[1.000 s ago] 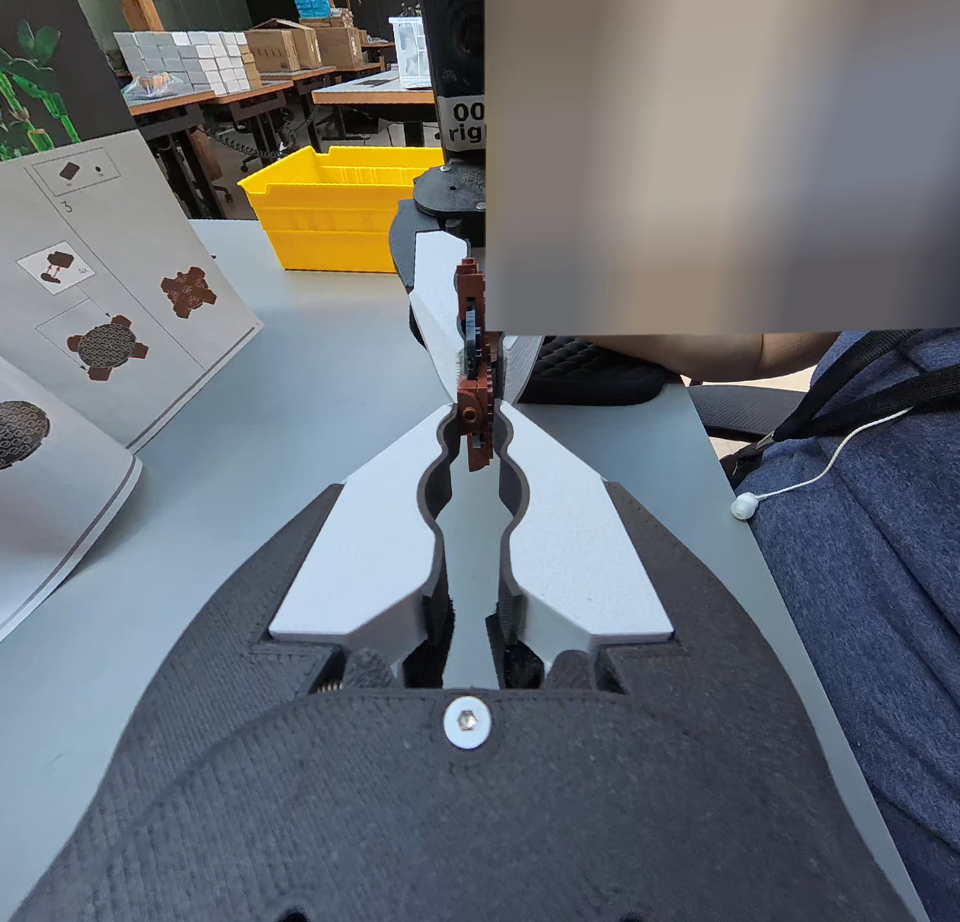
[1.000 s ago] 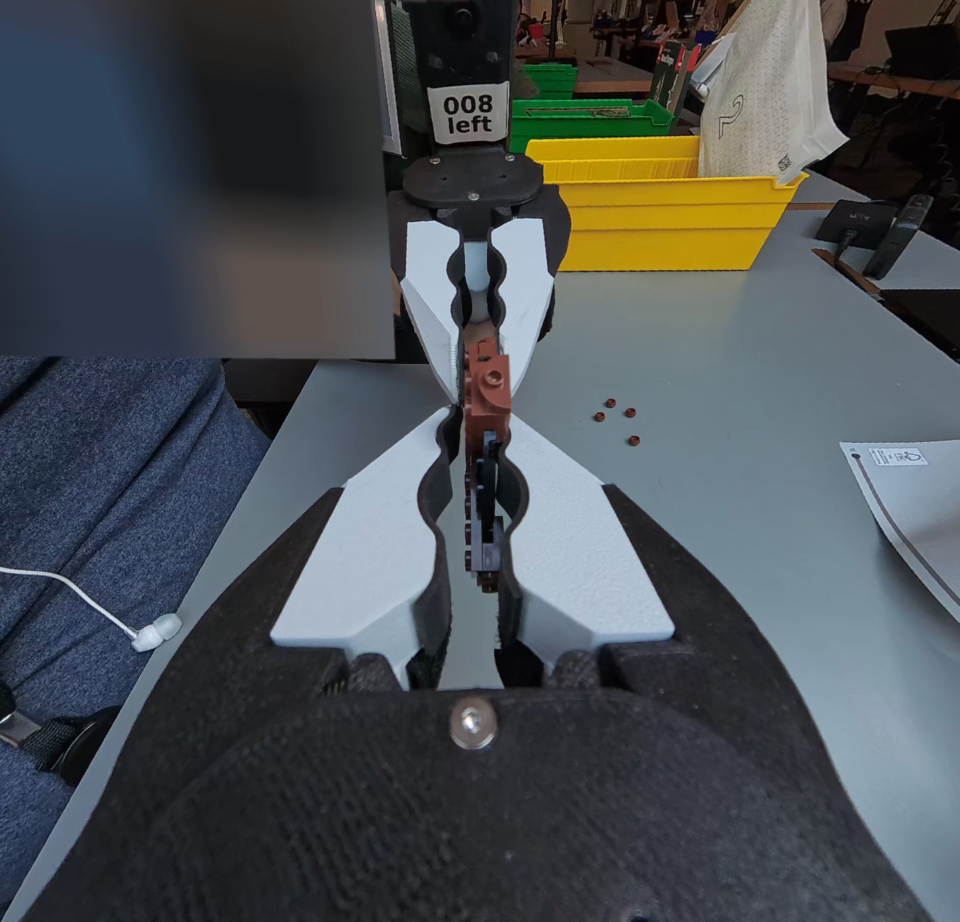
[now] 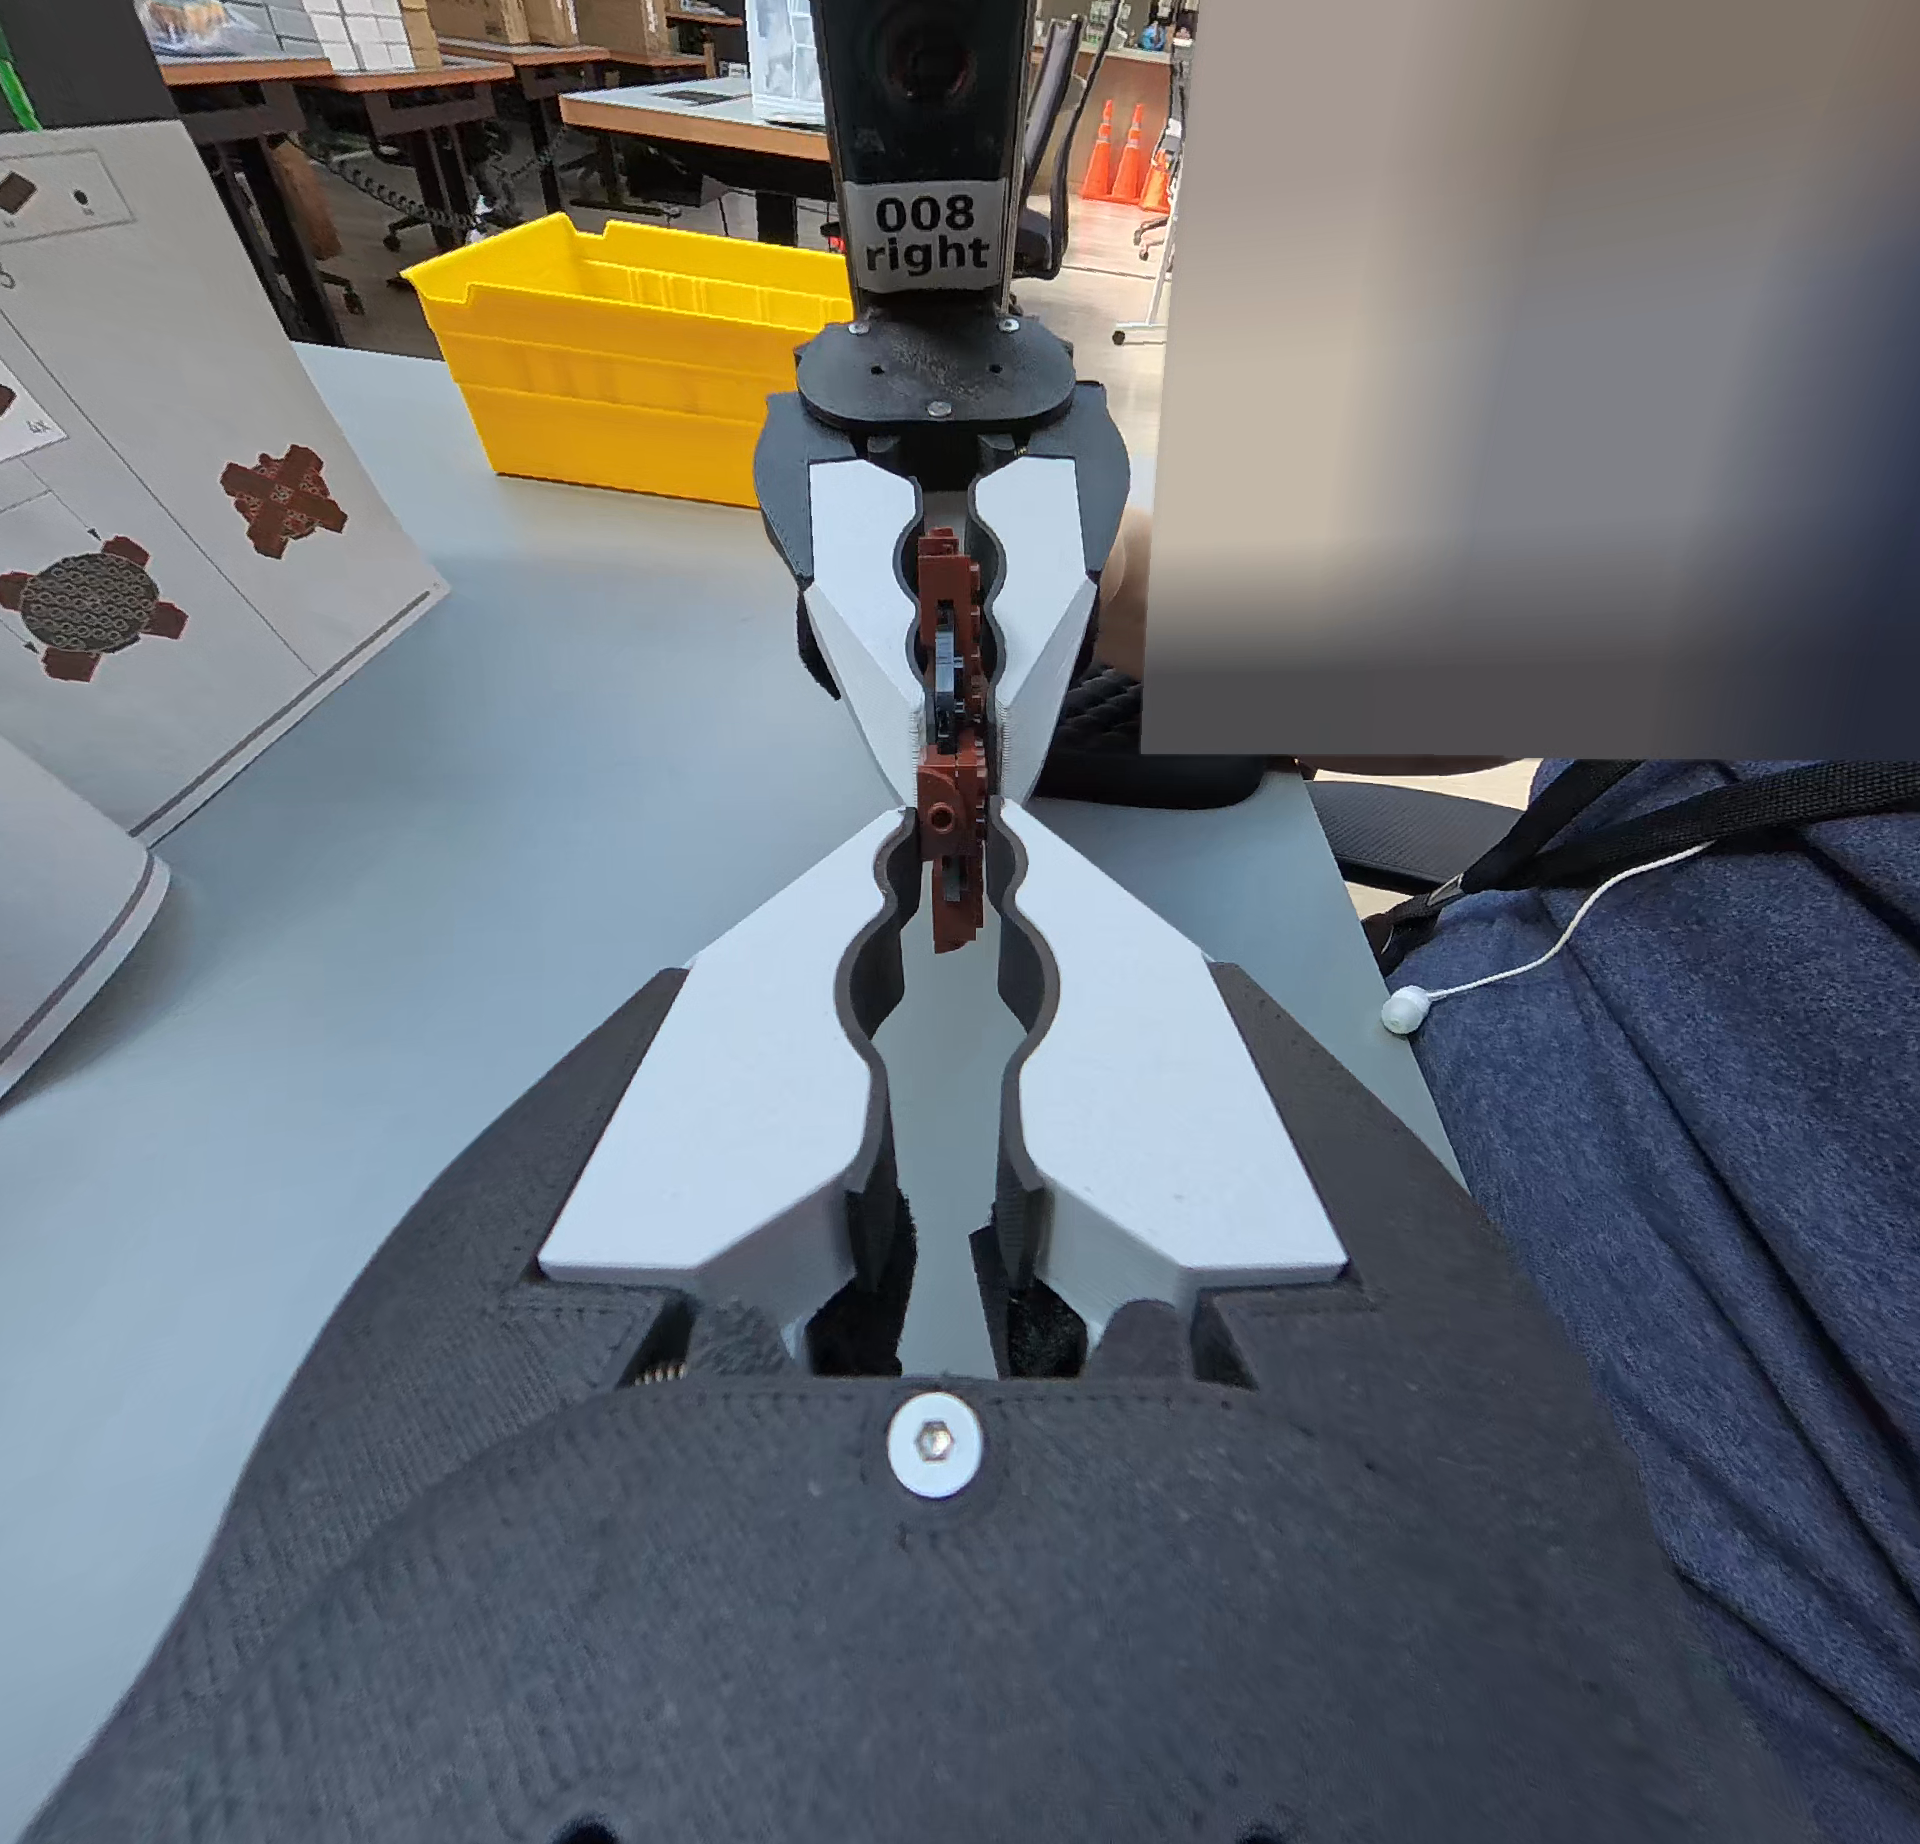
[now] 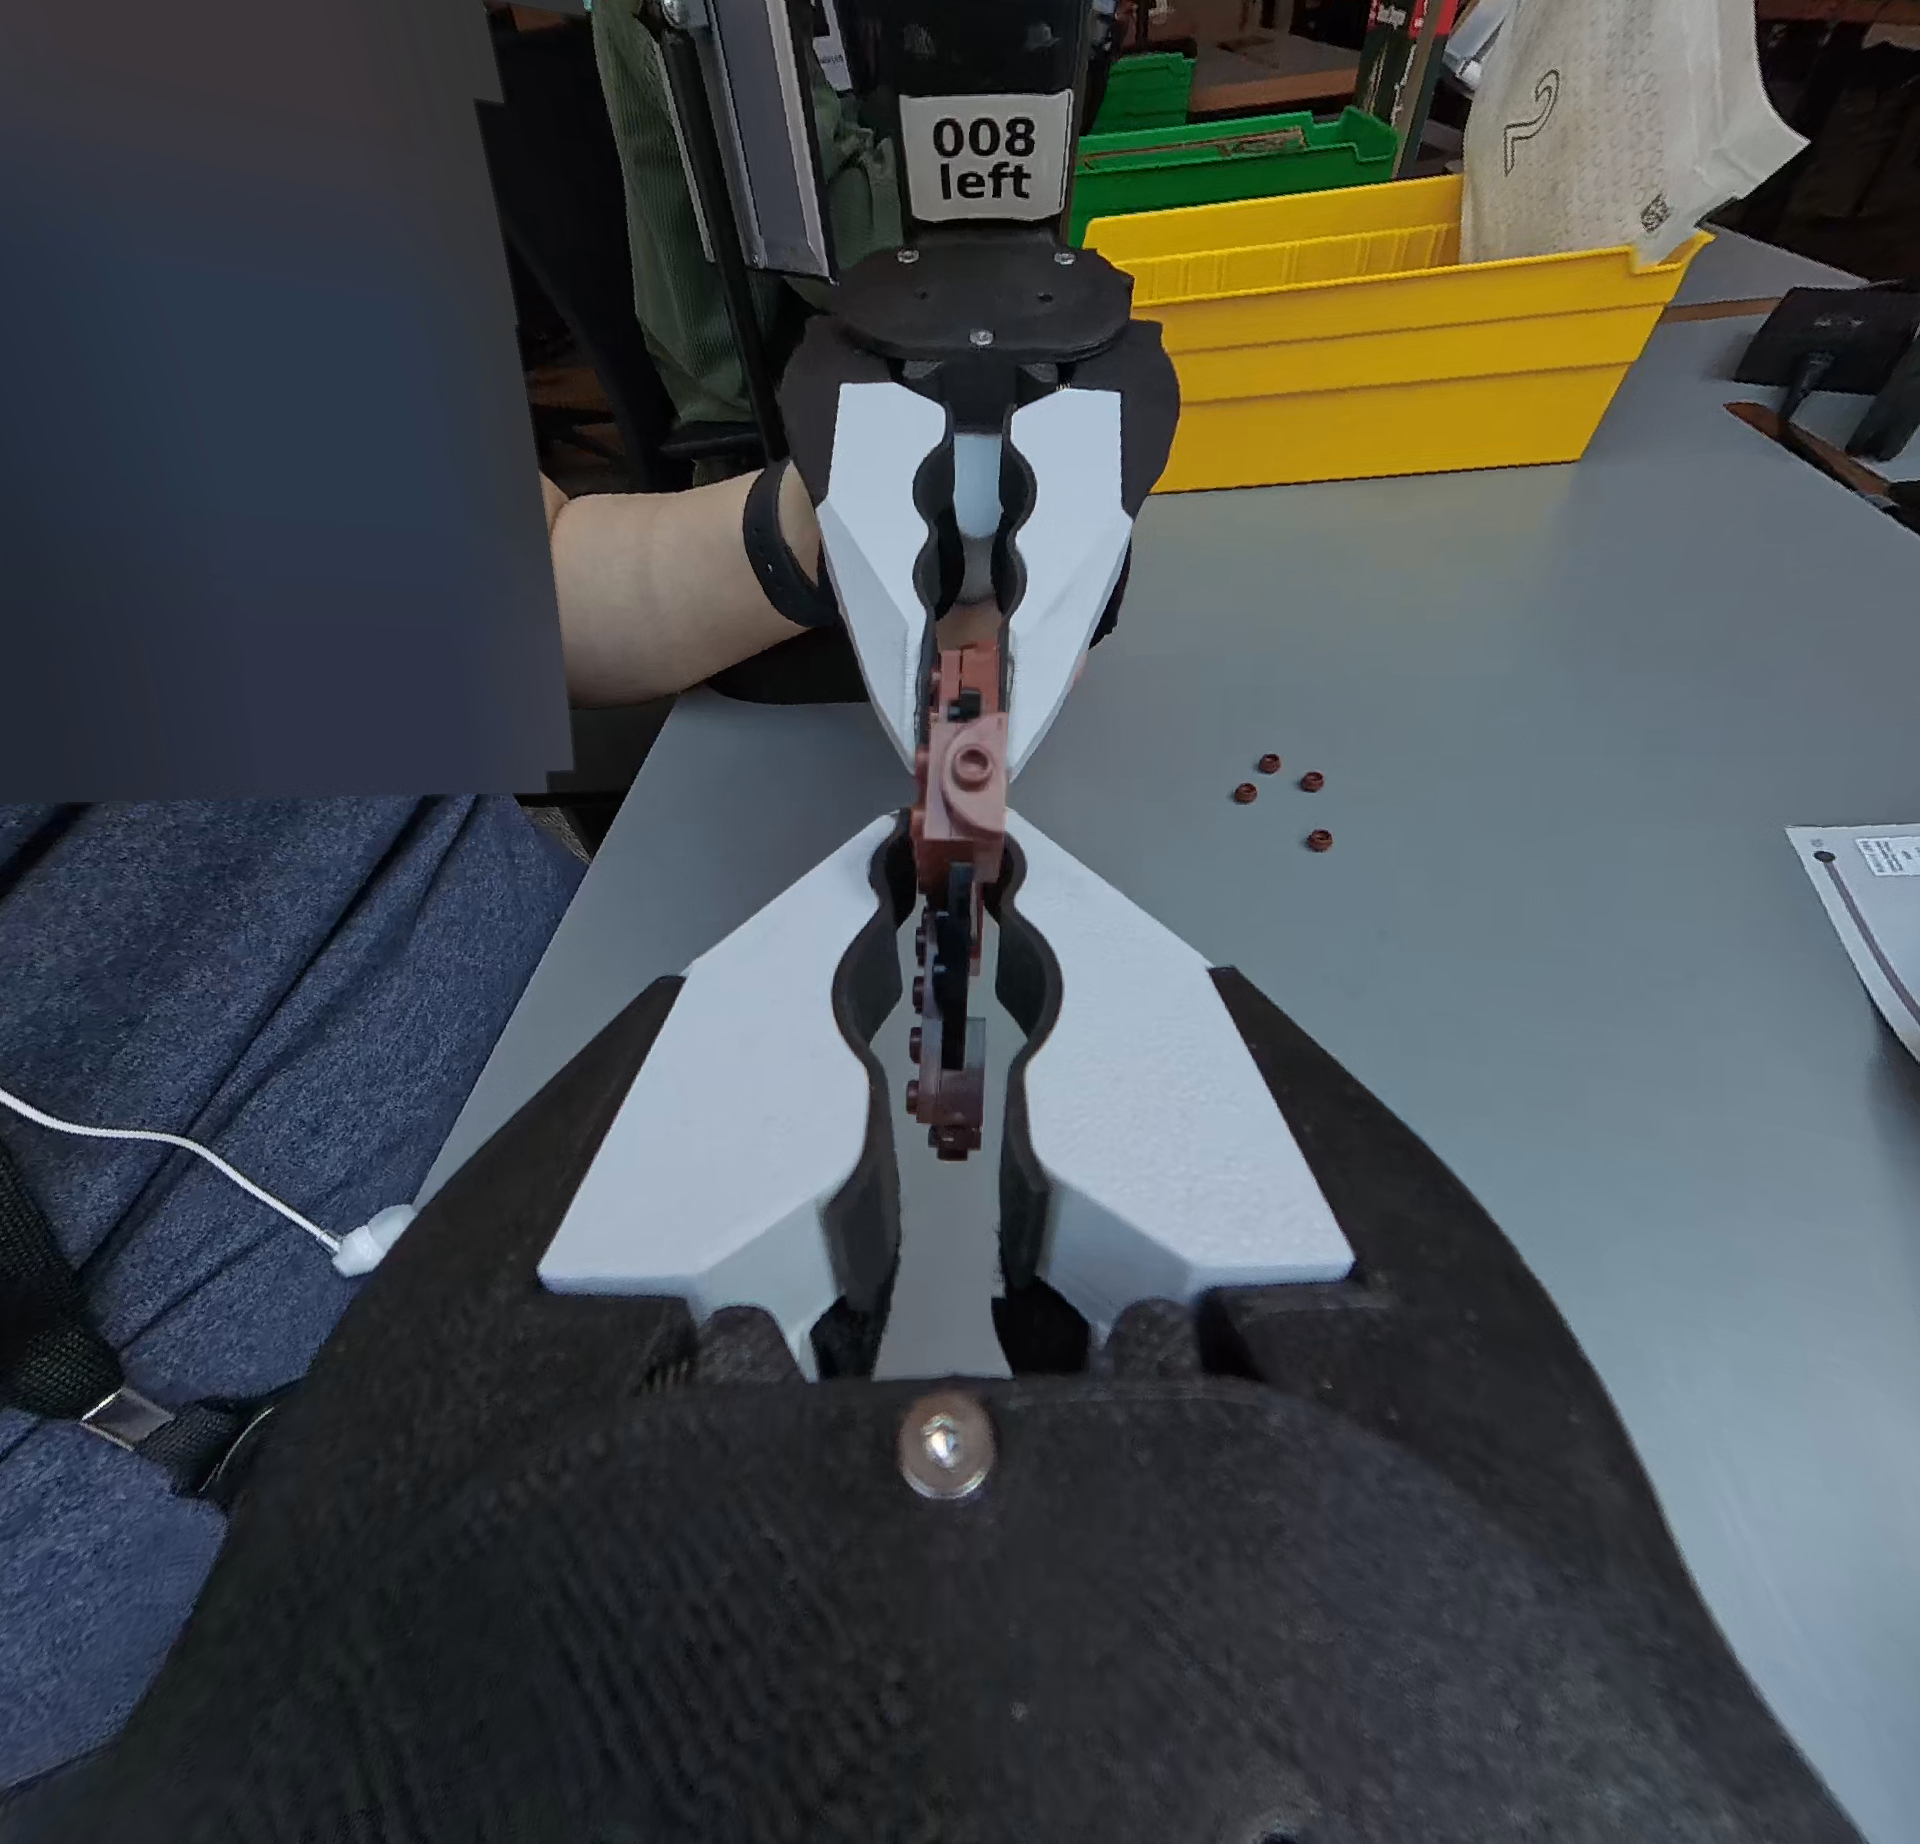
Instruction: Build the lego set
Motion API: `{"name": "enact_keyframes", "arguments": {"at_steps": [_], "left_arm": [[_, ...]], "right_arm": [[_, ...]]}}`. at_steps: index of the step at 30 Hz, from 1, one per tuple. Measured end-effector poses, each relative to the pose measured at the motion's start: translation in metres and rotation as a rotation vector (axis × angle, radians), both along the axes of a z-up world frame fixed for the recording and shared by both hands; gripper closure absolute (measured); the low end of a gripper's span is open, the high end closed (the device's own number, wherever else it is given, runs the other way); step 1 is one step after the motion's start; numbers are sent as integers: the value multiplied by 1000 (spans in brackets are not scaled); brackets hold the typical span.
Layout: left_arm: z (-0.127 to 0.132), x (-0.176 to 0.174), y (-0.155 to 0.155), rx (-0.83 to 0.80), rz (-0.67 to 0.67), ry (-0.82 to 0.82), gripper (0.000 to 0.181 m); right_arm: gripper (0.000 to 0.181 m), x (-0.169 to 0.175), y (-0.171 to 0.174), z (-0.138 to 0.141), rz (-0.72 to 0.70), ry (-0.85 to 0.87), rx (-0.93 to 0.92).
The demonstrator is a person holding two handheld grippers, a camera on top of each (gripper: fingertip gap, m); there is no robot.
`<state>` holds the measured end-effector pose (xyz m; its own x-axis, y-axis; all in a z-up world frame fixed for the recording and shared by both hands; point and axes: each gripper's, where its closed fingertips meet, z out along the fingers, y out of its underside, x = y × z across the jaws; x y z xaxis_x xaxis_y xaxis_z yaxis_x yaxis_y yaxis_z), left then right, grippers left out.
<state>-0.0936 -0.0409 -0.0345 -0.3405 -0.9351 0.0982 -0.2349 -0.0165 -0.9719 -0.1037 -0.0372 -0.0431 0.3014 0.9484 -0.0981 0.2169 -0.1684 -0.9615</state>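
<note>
We hold the lego build [image 3: 951,818], a thin brown and black stack seen edge-on, in the air above the table [image 3: 582,755], near its near edge, pinched from both ends. Our left gripper [image 3: 951,823] is clenched on one end of it, our right gripper [image 4: 956,838] on the other, and the two pairs of tips meet nose to nose, almost touching. In the right wrist view most of the build runs back between the right fingers, studs to the left, while a rounded brown piece with one stud sits at the point where the two grippers meet.

We judge this to be a press or a handover done in mid-air. The risk lies in the narrow hold: each gripper grips only an edge, so a slight twist of one wrist against the other could pry a plate off or split the stack. If one side lets go before the other holds firmly, the build would drop to the table or into our lap, just beside the edge.

Farther right on the table lie four small round brown studs [image 4: 1283,797], well apart from us. The manual [image 3: 197,506] stands open at the left, and a yellow bin [image 3: 623,381] sits at the far side.
</note>
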Motion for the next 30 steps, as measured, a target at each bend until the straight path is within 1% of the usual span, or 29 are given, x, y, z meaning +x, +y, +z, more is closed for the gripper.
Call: {"name": "enact_keyframes", "arguments": {"at_steps": [1, 2, 6, 8, 9, 10, 13, 17, 20, 22, 24, 25, 26, 29, 30], "left_arm": [[2, 0, 1, -5, 4, -10, 172], [4, -1, 2, -12, 9, -19, 172], [9, -3, 2, -39, -2, -32, 172], [6, -2, 3, -22, 10, -21, 172], [4, -1, 4, -22, 13, -15, 172], [5, -1, 3, -30, 11, -16, 172], [4, 0, 3, -47, 9, -12, 172], [3, 0, 3, -93, 0, -3, 172], [3, 0, 0, -104, -24, -2, 172], [3, 1, -1, -51, -17, -21, 172], [7, -1, -3, 35, -17, -61, 172], [8, -1, -2, 83, -1, -78, 172], [9, -2, -1, 126, 13, -97, 172], [19, -6, -7, 216, -3, -177, 172], [20, -7, -10, 258, -8, -201, 172]], "right_arm": [[168, 1, 0, -2, -4, -21, 4], [174, 1, 0, -3, -6, -25, 4], [173, -1, -1, 2, 10, 33, -27], [167, -1, 0, 7, 8, 75, -53], [171, 0, 2, 8, -3, 85, -64], [175, 1, 3, 7, -8, 83, -65], [175, 2, 3, 6, -15, 43, -26], [175, 2, 4, 4, -22, 32, -32], [175, 1, -1, 4, 24, 71, -95], [174, 2, -2, 6, 27, 60, -34], [154, 4, -2, 14, 7, 57, 72], [154, 5, -3, 19, 2, 54, 123], [158, 7, -6, 23, 9, 57, 167], [173, 10, -13, 34, 23, 72, 273], [172, 8, -16, 34, 36, 51, 307]]}}
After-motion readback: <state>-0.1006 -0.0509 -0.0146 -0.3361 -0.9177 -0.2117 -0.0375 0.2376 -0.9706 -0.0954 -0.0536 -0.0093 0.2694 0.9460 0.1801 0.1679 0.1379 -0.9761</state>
